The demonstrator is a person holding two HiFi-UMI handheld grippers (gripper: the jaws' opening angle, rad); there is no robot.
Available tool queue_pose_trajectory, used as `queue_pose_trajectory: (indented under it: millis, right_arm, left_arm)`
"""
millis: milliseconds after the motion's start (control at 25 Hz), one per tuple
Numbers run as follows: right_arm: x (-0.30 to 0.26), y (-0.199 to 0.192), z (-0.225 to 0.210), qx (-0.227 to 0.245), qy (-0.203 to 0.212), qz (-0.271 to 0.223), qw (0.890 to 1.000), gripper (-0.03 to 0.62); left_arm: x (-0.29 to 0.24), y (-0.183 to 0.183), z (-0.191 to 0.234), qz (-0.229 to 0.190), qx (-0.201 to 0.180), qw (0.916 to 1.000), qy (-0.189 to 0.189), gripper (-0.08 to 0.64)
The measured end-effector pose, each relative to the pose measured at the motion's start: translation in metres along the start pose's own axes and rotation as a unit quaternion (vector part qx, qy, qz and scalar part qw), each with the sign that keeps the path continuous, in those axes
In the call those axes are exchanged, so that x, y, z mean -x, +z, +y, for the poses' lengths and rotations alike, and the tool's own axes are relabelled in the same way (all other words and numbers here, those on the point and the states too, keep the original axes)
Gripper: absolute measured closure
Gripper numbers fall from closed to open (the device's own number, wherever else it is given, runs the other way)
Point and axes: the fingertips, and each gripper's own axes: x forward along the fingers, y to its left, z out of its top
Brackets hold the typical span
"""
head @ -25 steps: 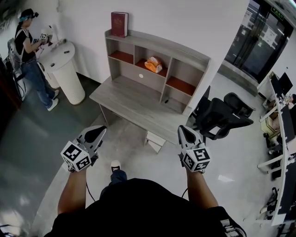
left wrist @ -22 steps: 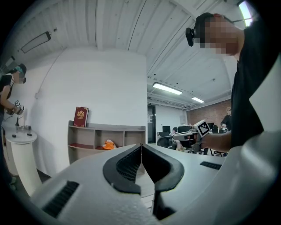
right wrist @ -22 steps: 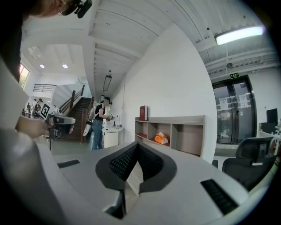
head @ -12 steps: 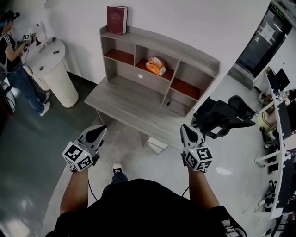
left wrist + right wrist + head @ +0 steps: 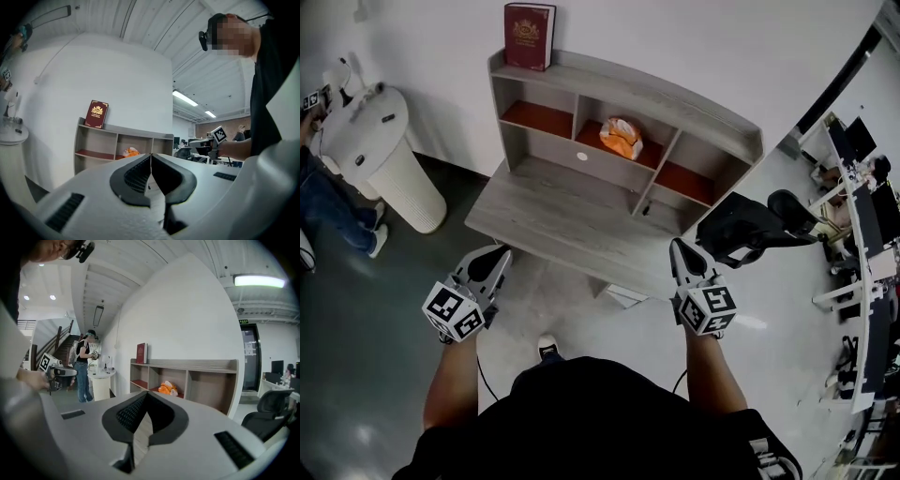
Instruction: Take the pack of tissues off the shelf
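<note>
**Me:** My left tongs (image 5: 494, 253) are closed tight, tip against tip, with nothing between them. They hang over the floor, just short of the desk's (image 5: 546, 217) near edge.

**Other:** What's out at the far left?

**Me:** A white round stand (image 5: 373, 142) by the wall, with a person's legs (image 5: 339, 221) beside it. Next comes the shelf (image 5: 623, 86), sitting at the back of the desk. A red book (image 5: 528, 36) stands upright on its top, at the left end.

**Other:** And the tissues?

**Me:** The tissues (image 5: 622, 138) are an orange pack in the middle compartment of the shelf, on the red board. They are well apart from both my tongs, and nothing touches them.

**Other:** The other side?

**Me:** My right tongs (image 5: 679, 247) are clamped together too, and empty. They hover near the desk's right front corner, pointing toward the shelf. Right of them stands a black chair (image 5: 752, 225), and farther off more desks (image 5: 862, 234).
</note>
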Motion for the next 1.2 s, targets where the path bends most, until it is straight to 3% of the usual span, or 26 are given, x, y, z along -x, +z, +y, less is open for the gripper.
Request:
queue_pose_trajectory:
  millis: [320, 520, 760, 1200]
  right_arm:
    - [-0.047, 0.021, 0.023, 0.015, -0.03, 0.006, 0.999, 0.584]
    - [-0.079, 0.034, 0.041, 0.021, -0.03, 0.009, 0.999, 0.584]
    - [-0.099, 0.048, 0.042, 0.031, -0.041, 0.003, 0.999, 0.584]
    - [-0.114, 0.035, -0.002, 0.023, -0.032, -0.002, 0.999, 0.584]
  left_arm:
    - [-0.008, -0.001, 0.065, -0.004, 0.016, 0.9991, -0.039, 0.541]
    - [-0.005, 0.001, 0.095, -0.009, 0.027, 0.9987, -0.041, 0.541]
    - [-0.011, 0.008, 0.108, -0.022, 0.027, 0.997, -0.069, 0.541]
    - [-0.044, 0.008, 0.113, -0.014, 0.029, 0.9982, -0.051, 0.541]
